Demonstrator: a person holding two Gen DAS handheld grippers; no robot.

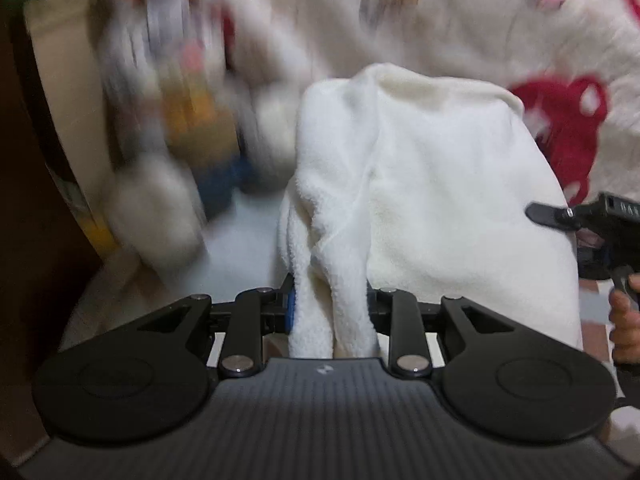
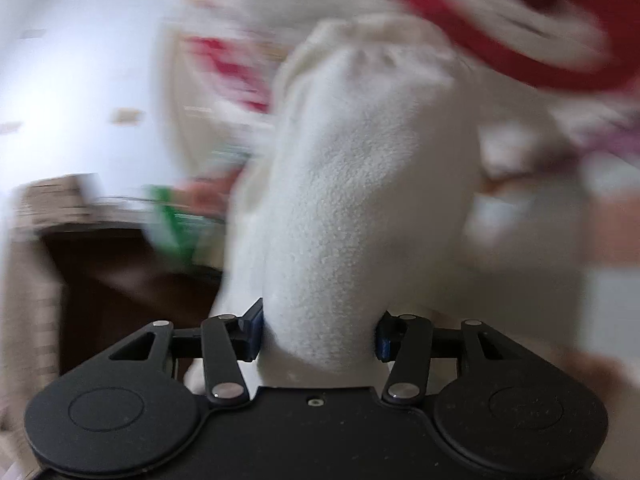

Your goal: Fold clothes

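A white fleece garment (image 1: 440,180) hangs bunched between both grippers. My left gripper (image 1: 330,300) is shut on a twisted fold at the garment's near edge, and the fabric spills down past its blue pads. In the right wrist view the same white garment (image 2: 352,180) rises as a thick roll from my right gripper (image 2: 320,336), whose pads press on its two sides. The right gripper (image 1: 580,220) also shows at the right edge of the left wrist view, beside the garment, with a hand (image 1: 624,320) under it.
Cream fabric printed with red shapes (image 1: 560,120) fills the background behind the garment. Blurred colourful items (image 1: 192,120) stand at the left beside dark wooden furniture (image 1: 24,200). A dark brown surface (image 2: 120,272) and a green item (image 2: 176,220) lie at the left.
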